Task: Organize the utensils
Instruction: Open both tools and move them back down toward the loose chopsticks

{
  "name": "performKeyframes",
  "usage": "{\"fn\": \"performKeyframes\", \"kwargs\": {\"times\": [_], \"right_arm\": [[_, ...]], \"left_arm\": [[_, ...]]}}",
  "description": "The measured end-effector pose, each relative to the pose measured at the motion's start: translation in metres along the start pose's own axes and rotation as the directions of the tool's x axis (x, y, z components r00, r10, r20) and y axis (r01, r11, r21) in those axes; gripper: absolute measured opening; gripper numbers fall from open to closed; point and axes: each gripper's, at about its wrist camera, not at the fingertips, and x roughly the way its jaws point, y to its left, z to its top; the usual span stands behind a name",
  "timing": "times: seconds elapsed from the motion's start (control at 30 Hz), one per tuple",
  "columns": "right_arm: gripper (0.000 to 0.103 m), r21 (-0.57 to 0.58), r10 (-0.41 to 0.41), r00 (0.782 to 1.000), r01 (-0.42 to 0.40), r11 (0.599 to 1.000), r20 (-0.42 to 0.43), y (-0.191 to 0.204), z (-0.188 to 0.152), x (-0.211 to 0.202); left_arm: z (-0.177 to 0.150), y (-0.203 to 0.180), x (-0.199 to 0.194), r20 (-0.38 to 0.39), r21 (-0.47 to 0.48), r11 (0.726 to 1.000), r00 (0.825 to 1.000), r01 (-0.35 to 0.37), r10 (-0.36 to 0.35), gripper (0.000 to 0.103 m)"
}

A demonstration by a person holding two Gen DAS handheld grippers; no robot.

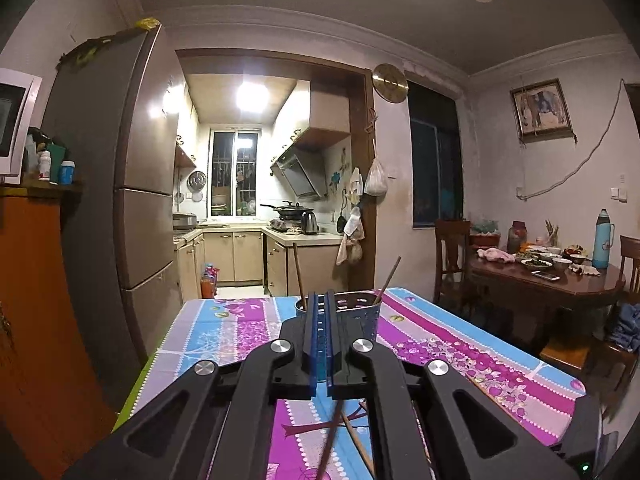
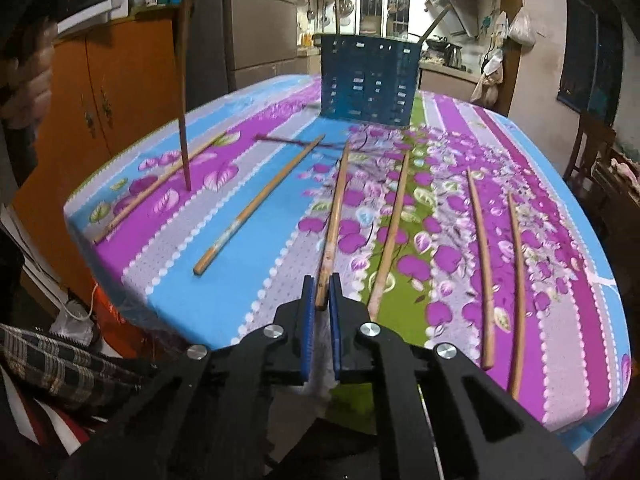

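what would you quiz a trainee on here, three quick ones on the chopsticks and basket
1. True or false: the blue basket is empty.
2. What is the right gripper clamped on? A) a spoon B) the near end of a chopstick lying on the table C) the basket's rim
3. Is the left gripper open or shut?

Key
1. False: two chopsticks stand in it.
2. B
3. Shut
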Motion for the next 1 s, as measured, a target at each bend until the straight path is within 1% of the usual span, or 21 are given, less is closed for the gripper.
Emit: {"fn": "performKeyframes", "kwargs": {"times": [0.13,0.23,0.27,0.37,0.5,0.53,0.67,0.73,0.8,0.87,0.93,0.97,1.0], "right_arm": [[0.005,0.006,-0.003,0.999,0.003,1.000,0.034,-0.004,0.006,-0.007],[0.005,0.038,0.016,0.999,-0.018,0.999,0.050,-0.015,0.017,-0.004],[0.000,0.042,0.020,0.999,-0.022,0.999,0.050,-0.019,0.022,-0.001],[0.000,0.045,0.046,0.998,-0.048,0.998,0.052,-0.026,0.034,0.002],[0.000,0.020,0.049,0.998,-0.049,0.999,0.028,-0.030,0.034,0.008],[0.000,0.012,0.048,0.998,-0.049,0.999,0.030,-0.029,0.034,0.006],[0.000,0.023,0.019,0.996,-0.021,1.000,0.093,-0.044,0.038,-0.018],[0.000,0.040,0.006,0.994,-0.010,0.999,0.105,-0.056,0.039,-0.028],[0.000,0.060,-0.012,0.993,0.005,0.998,0.115,-0.068,0.038,-0.038],[0.000,0.074,-0.015,0.992,0.006,0.997,0.122,-0.078,0.035,-0.046],[0.000,0.074,0.011,0.993,-0.020,0.997,0.119,-0.081,0.033,-0.050],[0.000,0.044,0.044,0.993,-0.049,0.998,0.113,-0.076,0.034,-0.049],[0.000,0.000,0.058,0.992,-0.058,0.998,0.114,-0.070,0.035,-0.047]], "left_arm": [[0.001,0.000,0.004,-0.004,0.019,1.000,1.000,-0.016,0.016,0.003],[-0.003,0.002,0.017,-0.043,0.017,1.000,0.999,-0.025,0.026,0.003],[-0.005,0.002,0.020,-0.055,0.011,0.999,0.998,-0.033,0.034,0.003],[-0.009,0.004,0.019,-0.069,0.007,0.998,0.996,-0.061,0.061,0.003],[-0.014,0.004,0.016,-0.084,0.026,0.995,0.992,-0.092,0.094,0.003],[-0.015,0.004,0.015,-0.091,0.036,0.995,0.991,-0.096,0.099,0.003],[-0.020,0.001,0.009,-0.101,0.070,0.991,0.987,-0.118,0.125,0.003],[-0.025,-0.001,0.004,-0.106,0.085,0.991,0.988,-0.107,0.116,0.003],[-0.031,-0.003,0.001,-0.120,0.110,0.987,0.984,-0.118,0.131,0.003],[-0.037,-0.002,-0.001,-0.138,0.114,0.987,0.982,-0.116,0.131,0.003],[-0.046,0.000,-0.004,-0.166,0.108,0.987,0.976,-0.120,0.137,0.003],[-0.050,0.002,-0.006,-0.177,0.102,0.988,0.975,-0.118,0.135,0.003],[-0.054,0.003,-0.006,-0.191,0.092,0.989,0.973,-0.114,0.130,0.003]]}}
